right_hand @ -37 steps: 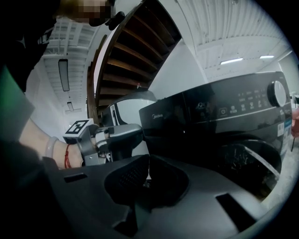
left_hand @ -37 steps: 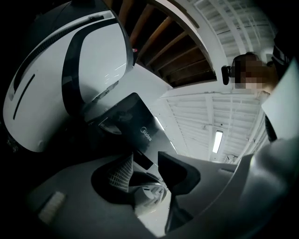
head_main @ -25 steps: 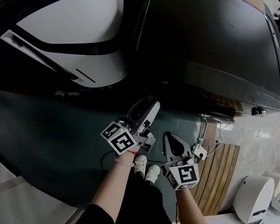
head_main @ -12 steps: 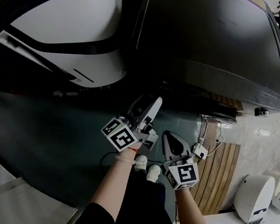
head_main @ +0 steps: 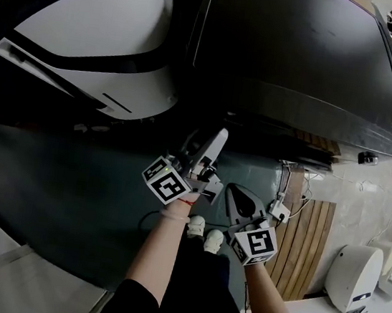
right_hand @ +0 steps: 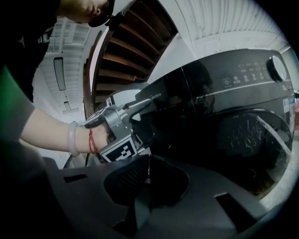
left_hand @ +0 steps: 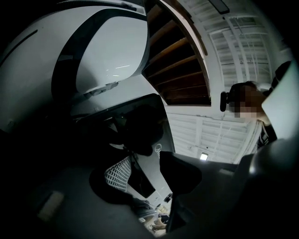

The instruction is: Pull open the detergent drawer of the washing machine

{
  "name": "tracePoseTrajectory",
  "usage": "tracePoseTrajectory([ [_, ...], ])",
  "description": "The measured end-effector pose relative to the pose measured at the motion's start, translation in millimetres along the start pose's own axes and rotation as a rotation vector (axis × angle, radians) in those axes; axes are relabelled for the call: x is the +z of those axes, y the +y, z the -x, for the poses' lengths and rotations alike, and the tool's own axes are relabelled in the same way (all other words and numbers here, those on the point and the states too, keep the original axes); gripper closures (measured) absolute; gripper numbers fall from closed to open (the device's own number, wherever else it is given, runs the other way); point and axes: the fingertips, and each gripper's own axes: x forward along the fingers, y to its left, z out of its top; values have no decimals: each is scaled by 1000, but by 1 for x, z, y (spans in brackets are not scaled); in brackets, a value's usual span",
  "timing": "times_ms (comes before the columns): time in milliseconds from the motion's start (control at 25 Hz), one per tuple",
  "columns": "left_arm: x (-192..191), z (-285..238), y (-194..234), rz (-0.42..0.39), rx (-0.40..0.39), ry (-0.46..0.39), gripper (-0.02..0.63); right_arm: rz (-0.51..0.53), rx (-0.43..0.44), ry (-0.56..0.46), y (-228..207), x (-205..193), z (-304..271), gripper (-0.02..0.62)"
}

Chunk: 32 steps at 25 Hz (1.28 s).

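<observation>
A: What fills most of our view?
B: The black front-loading washing machine. It stands on the dark floor, just beside a white appliance with a black band. In our right gripper view we see its round door low on the front and the dial at the far end of the control strip.
A: And the detergent drawer?
B: The detergent drawer sits at the near end of that strip, in the upper left corner of the front. To us it looks flush with the panel, not drawn out, though that corner is dark.
A: Where are our claws?
B: Our left claw is raised with its tip right at that corner; we cannot tell whether it touches the drawer. Its jaws are opening and stand wide. In its own view the mesh-textured pad is well apart from the other, and neither presses on anything. Our right claw hangs lower, nearer our body, with its jaws closed together on nothing.
A: Anything smaller?
B: The marker cube on the left claw, and a pale bracelet beside a red string on our left wrist
</observation>
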Motion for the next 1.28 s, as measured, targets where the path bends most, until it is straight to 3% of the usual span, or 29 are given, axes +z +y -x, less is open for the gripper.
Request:
tracePoseTrajectory([
  [200,-7,-4,0,51,-31,-1,445,14,6,-2,0,-5,1,583],
  [600,-4,-6,2,198,-35,-163,492,-8,3,15,-2,-18,4,583],
  [720,-3,-7,-1,248,-63,-178,495,-9,10,20,2,-20,5,583],
  [960,-7,4,0,220,-56,-158,508,-38,2,58,7,-23,6,583],
  [1280,-9,10,-5,206,-71,-120,518,-29,-20,25,6,-29,10,583],
])
